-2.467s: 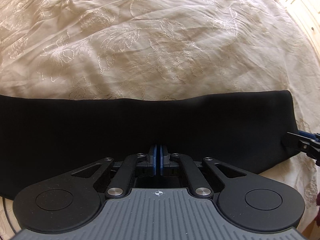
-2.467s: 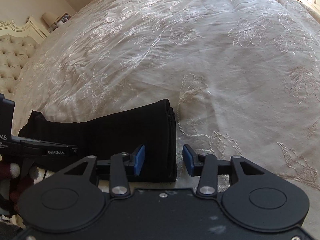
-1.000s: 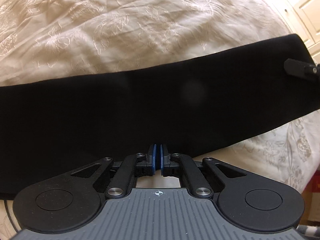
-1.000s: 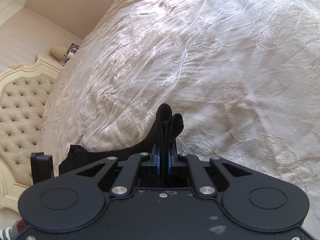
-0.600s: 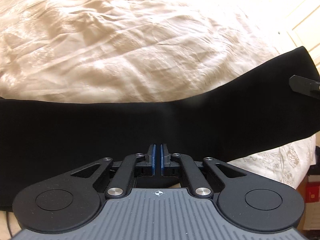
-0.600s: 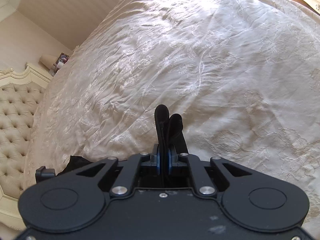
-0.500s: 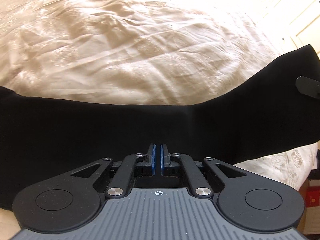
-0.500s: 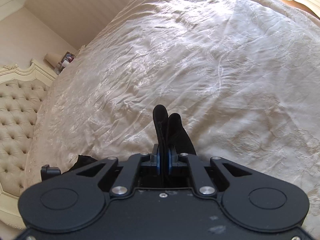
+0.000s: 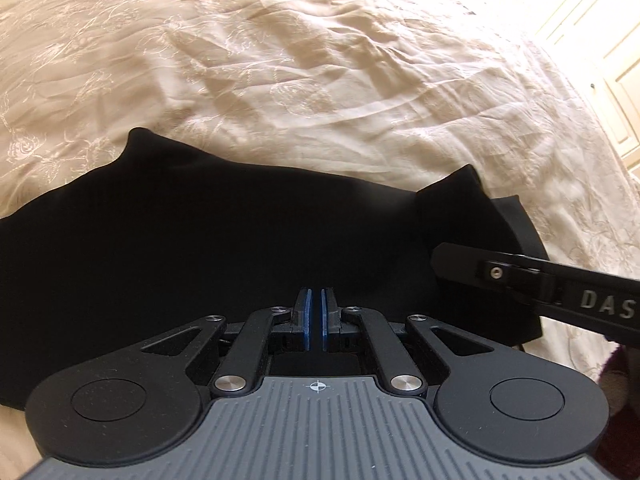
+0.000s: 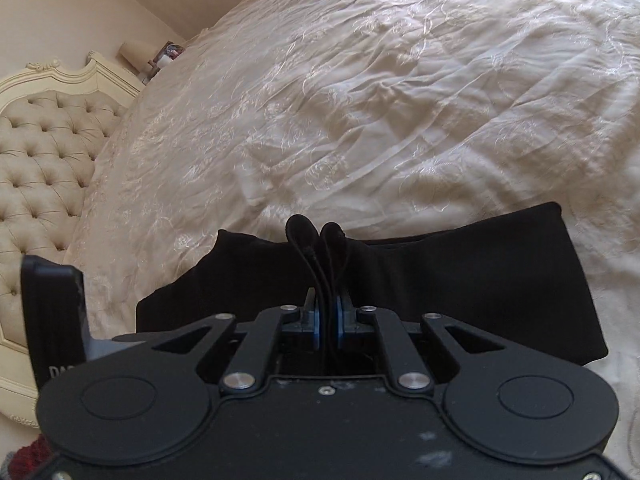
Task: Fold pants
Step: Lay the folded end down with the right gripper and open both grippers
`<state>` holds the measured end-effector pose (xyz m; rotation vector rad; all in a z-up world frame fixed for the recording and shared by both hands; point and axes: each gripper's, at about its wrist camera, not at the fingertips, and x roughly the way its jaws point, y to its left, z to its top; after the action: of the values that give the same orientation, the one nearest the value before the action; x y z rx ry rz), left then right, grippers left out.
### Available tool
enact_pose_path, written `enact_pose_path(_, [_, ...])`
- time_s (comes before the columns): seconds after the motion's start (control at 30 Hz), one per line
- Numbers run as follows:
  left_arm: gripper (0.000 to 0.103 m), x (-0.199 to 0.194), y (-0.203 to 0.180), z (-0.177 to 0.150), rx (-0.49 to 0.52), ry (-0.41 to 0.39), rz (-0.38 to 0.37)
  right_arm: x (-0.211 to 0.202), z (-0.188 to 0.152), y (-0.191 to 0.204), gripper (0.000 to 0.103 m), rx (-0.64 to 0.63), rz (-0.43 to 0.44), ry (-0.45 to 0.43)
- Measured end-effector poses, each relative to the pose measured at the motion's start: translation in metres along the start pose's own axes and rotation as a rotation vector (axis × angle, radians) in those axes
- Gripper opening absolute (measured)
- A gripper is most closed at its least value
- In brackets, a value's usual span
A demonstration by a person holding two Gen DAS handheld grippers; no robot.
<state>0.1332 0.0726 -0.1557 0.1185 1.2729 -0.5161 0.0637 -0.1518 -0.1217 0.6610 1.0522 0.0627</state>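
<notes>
Lying folded across the near part of the cream embroidered bedspread (image 9: 320, 80): black fabric pants (image 9: 200, 240). Left gripper (image 9: 316, 300) clamped on their near edge; right gripper (image 10: 326, 300) pinching 2 bunched folds.

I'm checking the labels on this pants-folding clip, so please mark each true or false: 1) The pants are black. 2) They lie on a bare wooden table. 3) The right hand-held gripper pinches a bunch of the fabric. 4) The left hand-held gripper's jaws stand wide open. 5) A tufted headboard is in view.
1) True: the pants are black.
2) False: they lie on a cream embroidered bedspread.
3) True: the right hand-held gripper is shut on a bunch of fabric that sticks up between its pads.
4) False: the left hand-held gripper has its jaws nearly together, at the pants' near edge.
5) True: the tufted headboard shows in the right wrist view.
</notes>
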Motion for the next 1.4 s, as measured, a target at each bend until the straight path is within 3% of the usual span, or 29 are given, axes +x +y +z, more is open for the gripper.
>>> enact_pose_path(0.3, [0.005, -0.007, 0.019, -0.003, -0.032, -0.013, -0.013, 0.057, -0.019, 0.015, 0.016, -0.079, -0.094, -0.001])
enact_pose_path(0.47, [0.005, -0.012, 0.023, -0.003, -0.061, -0.026, -0.007, 0.073, -0.025, 0.026, 0.018, -0.144, -0.082, 0.009])
enact_pose_path(0.57, [0.005, -0.018, 0.026, -0.004, -0.089, -0.041, 0.003, 0.077, -0.025, 0.031, 0.03, -0.155, -0.079, 0.016])
enact_pose_path(0.83, [0.005, -0.038, 0.022, -0.004, -0.176, -0.093, 0.041, 0.055, -0.028, 0.043, 0.037, -0.26, 0.006, 0.038])
enact_pose_path(0.97, [0.005, -0.034, 0.0, -0.001, -0.147, -0.096, 0.027, 0.025, -0.029, 0.039, 0.037, -0.308, 0.079, 0.024])
enact_pose_path(1.07, [0.005, -0.026, -0.028, -0.001, -0.082, -0.089, 0.011, 0.001, -0.03, 0.02, 0.037, -0.298, 0.069, 0.005])
enact_pose_path(1.2, [0.005, -0.013, -0.057, -0.003, -0.031, -0.072, -0.002, -0.021, -0.027, -0.018, 0.03, -0.272, -0.051, -0.027])
enact_pose_path(1.3, [0.005, 0.001, -0.066, -0.008, -0.027, -0.041, 0.018, -0.027, -0.02, -0.048, 0.003, -0.207, -0.127, -0.035])
enact_pose_path(1.4, [0.005, 0.023, -0.062, -0.015, -0.054, 0.029, 0.058, -0.022, -0.015, -0.075, 0.003, -0.16, -0.188, -0.015])
